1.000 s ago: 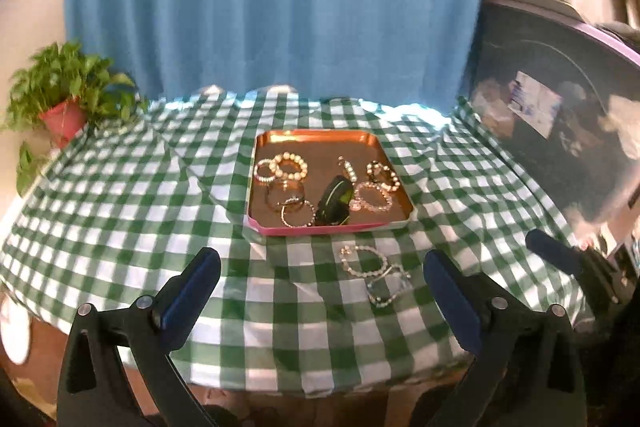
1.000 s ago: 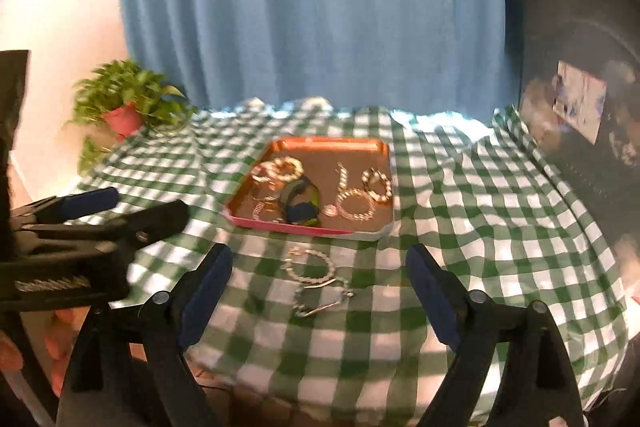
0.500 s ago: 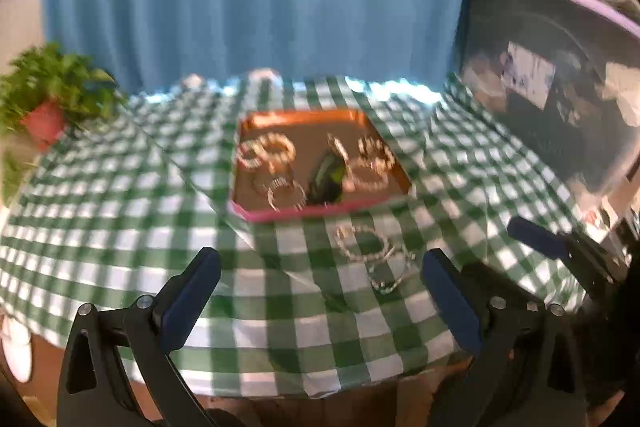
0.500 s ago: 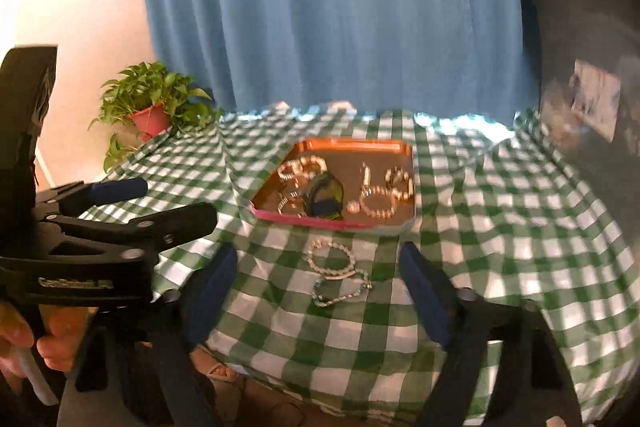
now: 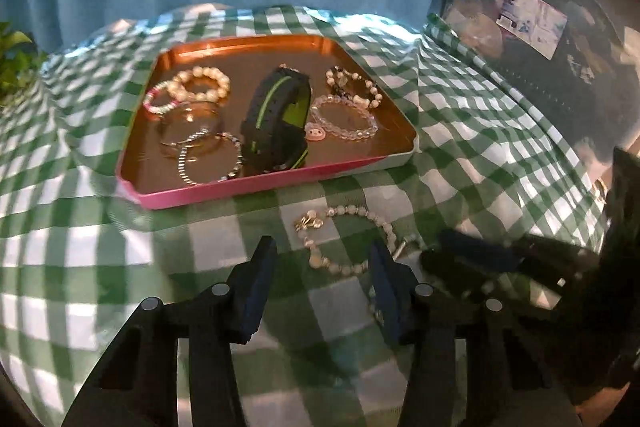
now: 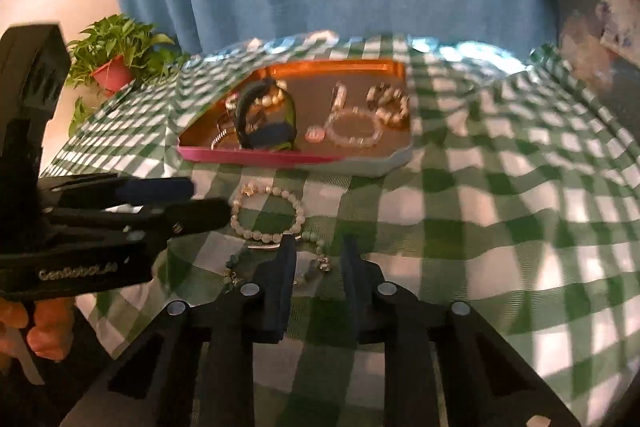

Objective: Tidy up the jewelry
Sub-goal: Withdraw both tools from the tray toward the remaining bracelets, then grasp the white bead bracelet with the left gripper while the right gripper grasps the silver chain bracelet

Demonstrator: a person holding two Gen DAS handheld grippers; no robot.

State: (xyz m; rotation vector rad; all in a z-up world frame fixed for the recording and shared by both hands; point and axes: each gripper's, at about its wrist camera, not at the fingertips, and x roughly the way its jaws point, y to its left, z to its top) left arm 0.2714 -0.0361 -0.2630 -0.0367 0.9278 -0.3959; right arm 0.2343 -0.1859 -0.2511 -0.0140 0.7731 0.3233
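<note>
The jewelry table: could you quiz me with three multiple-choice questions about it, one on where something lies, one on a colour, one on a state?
1. Where does the pale bead bracelet nearest the claws lie?
A. in the tray
B. on the checked cloth, in front of the tray
C. on the plant pot

2. What colour is the tray's front wall?
A. pink
B. yellow
C. black

3. How does the black-and-green band in the tray stand?
A. flat
B. on its edge
C. hanging over the rim

Answers:
1 B: it lies on the green-and-white cloth, outside the tray.
2 A: the near rim shows pink, the inside copper.
3 B: its loop rises above the flat-lying bracelets.
</note>
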